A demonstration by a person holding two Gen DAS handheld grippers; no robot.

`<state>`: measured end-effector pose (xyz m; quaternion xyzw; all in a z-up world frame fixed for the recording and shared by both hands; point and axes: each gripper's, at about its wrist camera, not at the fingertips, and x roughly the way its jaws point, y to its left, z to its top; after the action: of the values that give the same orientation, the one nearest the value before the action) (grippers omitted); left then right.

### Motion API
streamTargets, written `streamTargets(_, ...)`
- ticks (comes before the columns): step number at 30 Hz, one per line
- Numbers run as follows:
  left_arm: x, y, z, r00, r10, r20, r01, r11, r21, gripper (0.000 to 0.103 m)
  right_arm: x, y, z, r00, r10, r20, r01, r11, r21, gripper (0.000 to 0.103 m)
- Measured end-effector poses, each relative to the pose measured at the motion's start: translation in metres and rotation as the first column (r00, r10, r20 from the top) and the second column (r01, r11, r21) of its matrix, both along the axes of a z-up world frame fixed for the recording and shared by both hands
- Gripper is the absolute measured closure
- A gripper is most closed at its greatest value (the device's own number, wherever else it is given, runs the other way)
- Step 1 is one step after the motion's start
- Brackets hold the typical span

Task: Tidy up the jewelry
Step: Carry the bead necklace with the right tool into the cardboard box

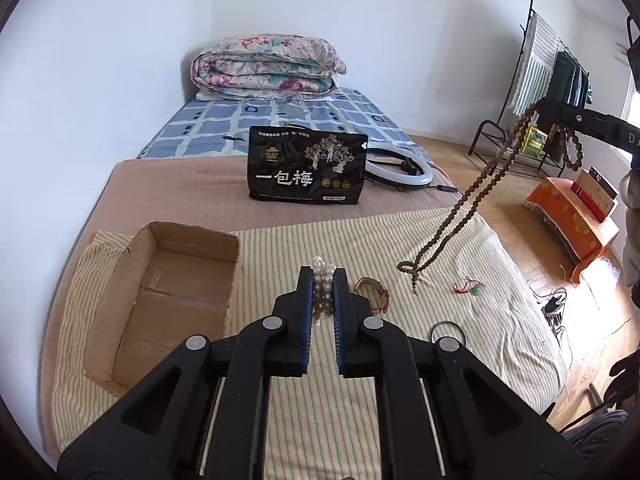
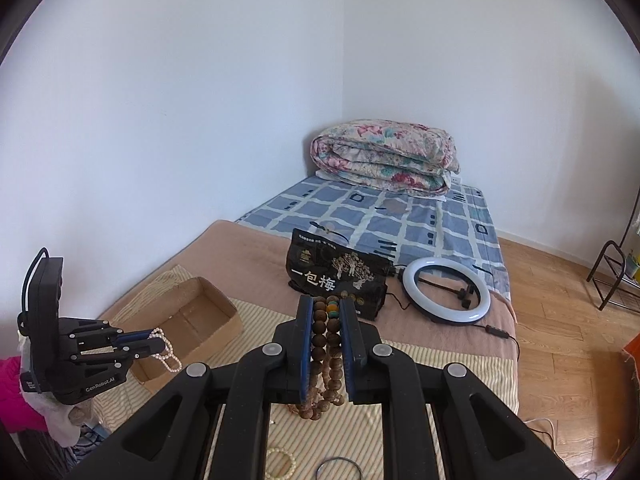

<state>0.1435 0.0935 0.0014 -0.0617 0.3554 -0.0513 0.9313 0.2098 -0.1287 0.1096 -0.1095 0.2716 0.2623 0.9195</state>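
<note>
Pearl string (image 1: 323,284) sits clamped in my left gripper (image 1: 323,280), with the cardboard box (image 1: 176,300) just left of it and nearer this hand. My right gripper (image 2: 326,320) pinches the wooden bead strand (image 1: 460,216), dangling lengthwise, well right of the box.
</note>
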Motion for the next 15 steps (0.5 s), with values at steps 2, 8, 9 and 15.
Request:
streamTargets(2,-0.001,0.01,0.002,1.0,0.02,0.004,-0.02,1.0,0.0,0.096,-0.003,0.01,0.004,1.0,0.018,0.005,-0.018,1.0,0.005,0.092)
streamTargets(8,-0.012,0.044,0.005,0.996,0.084,0.013,-0.084,0.996,0.001,0.096,-0.005,0.039,0.01,0.998,0.066,0.009,-0.066,0.997,0.032,0.092)
streamTargets(9,-0.015,0.051,0.004,0.995,0.095,0.013,-0.095,0.995,0.001,0.096,-0.005,0.045,0.011,0.997,0.074,0.009,-0.075,0.996,0.038,0.092)
streamTargets(15,-0.024,0.086,-0.003,0.987,0.159,0.008,-0.159,0.987,0.007,0.096,-0.007,0.08,0.014,0.992,0.125,0.012,-0.125,0.991,0.054,0.092)
